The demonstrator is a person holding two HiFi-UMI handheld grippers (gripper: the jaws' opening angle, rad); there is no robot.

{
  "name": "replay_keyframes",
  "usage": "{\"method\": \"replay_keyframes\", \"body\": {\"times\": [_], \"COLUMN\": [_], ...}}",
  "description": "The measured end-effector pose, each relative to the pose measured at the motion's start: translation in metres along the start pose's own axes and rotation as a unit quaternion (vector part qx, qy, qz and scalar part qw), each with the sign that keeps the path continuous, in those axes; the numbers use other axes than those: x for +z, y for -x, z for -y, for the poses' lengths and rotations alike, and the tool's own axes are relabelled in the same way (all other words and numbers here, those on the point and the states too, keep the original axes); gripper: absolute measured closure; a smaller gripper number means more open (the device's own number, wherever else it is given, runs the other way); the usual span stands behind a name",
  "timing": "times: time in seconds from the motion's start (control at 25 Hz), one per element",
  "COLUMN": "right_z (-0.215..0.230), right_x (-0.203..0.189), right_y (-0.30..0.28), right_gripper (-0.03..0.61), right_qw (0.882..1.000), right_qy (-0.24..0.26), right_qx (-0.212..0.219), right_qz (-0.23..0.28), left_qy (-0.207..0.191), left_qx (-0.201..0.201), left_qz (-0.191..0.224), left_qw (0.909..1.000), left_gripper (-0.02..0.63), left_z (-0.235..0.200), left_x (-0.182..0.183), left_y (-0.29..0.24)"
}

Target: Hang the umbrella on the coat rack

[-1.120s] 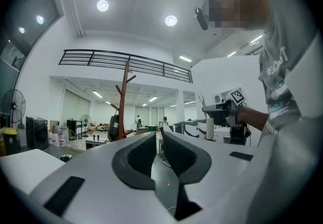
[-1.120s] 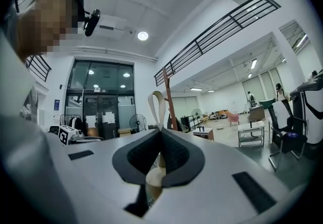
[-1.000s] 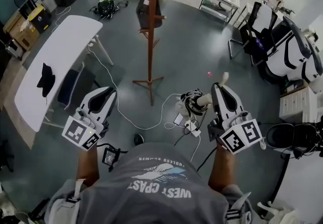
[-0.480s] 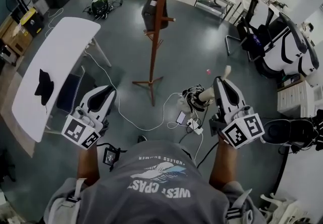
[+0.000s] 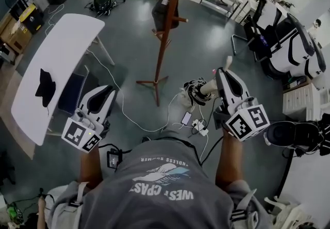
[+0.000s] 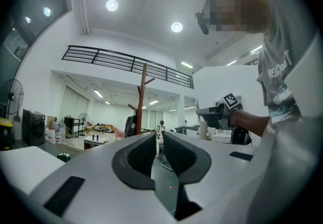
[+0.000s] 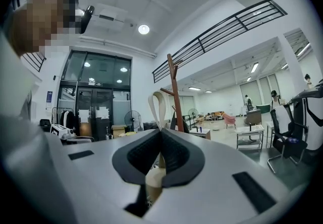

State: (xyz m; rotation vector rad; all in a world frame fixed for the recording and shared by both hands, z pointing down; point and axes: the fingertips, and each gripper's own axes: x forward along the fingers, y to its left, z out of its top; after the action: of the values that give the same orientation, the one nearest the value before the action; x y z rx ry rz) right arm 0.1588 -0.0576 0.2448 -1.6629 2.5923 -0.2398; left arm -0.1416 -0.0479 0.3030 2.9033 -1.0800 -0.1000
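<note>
Umbrella (image 5: pixel 196 91): compact folding type, a dark bundled canopy on a cream handle (image 5: pixel 209 87). It is carried off the floor at the person's front right, well apart from the coat rack (image 5: pixel 167 32).
Right hand-held gripper (image 7: pixel 160 134): clamped on the cream handle. The strap loop (image 7: pixel 163 109) stands up past the jaw tips.
Left hand-held gripper (image 6: pixel 159 136): jaws only a narrow slit apart with nothing between them, held low at the person's left.
Rack: wooden pole on splayed feet, with short pegs angled upward. A dark bag (image 5: pixel 162 9) already hangs on the far side, and the near-side peg (image 5: pixel 180 19) looks free.
Weight/stiffness (my read): light and short. The handle is rigid and should take a firm pinch. The canopy is soft fabric and will likely sag and swing under the grip.
Strap (my read): limp webbing that holds its loop shape only loosely, so it may fold flat when pushed against a peg.
Where to hold: the current grip at the handle end looks right, since it leaves the loop clear above the jaws to present to a peg. Pinching the canopy would be mushy and hard to aim.
Left's use: it could spread or steady the loop if it collapses.
Risk: the loop may miss or slide off the peg tip, and the rack may rock if bumped.
Cables (image 5: pixel 193 125): a power strip and leads lie on the floor between the person and the rack, which is a trip hazard.
</note>
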Motion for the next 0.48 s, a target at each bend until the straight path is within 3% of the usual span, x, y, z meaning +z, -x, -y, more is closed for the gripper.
{"method": "replay_keyframes", "body": {"times": [0.48], "right_z": [0.012], "right_x": [-0.015], "right_y": [-0.092], "right_gripper": [0.549], "right_qw": [0.998], "right_qy": [-0.019], "right_qx": [0.054], "right_qz": [-0.027], "left_qy": [0.014], "left_qx": [0.051], "left_qz": [-0.013], "left_qw": [0.9985], "left_gripper": [0.558], "left_z": [-0.043], "left_x": [-0.011], "left_y": [-0.017]}}
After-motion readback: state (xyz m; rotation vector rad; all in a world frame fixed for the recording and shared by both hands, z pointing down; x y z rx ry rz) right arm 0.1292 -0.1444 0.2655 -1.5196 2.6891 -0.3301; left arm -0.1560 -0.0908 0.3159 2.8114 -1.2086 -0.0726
